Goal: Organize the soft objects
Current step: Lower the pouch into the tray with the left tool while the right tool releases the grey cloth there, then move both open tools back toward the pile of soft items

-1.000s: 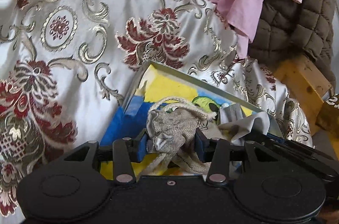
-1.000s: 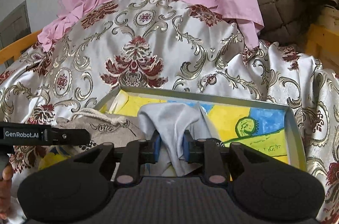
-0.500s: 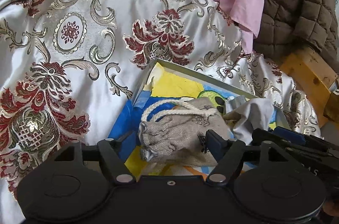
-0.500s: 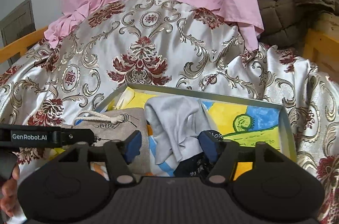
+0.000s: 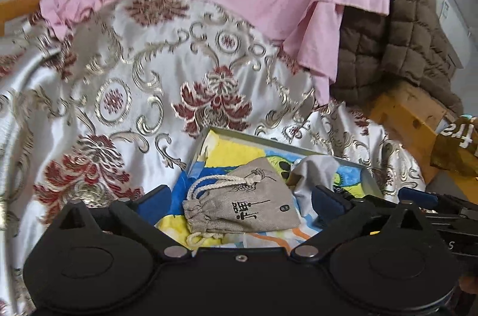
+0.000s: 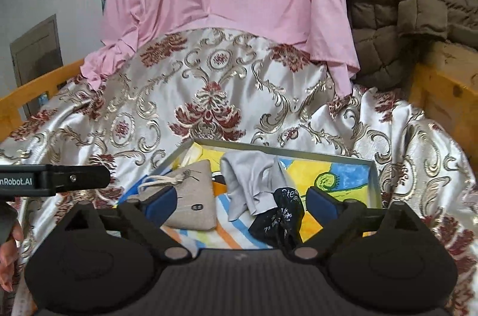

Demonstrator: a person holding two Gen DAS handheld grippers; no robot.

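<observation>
Left gripper (image 5: 240, 201) spread wide, jaws just opened, clear of the drawstring pouch (image 5: 245, 205) lying in the tray (image 6: 277, 150), right gripper (image 6: 242, 199) likewise just opened, empty, grey cloth (image 6: 251, 181) beside pouch

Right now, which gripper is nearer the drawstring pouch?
Left. The left gripper is open with the pouch lying between its fingers; the right gripper is open over the grey cloth beside it.

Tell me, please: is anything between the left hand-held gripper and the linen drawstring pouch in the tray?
Nothing visible is. The left hand-held gripper, whose jaws have just been opening, stands wide open with the pouch lying free between its fingers in the tray. The grey cloth lies beside it.
</observation>
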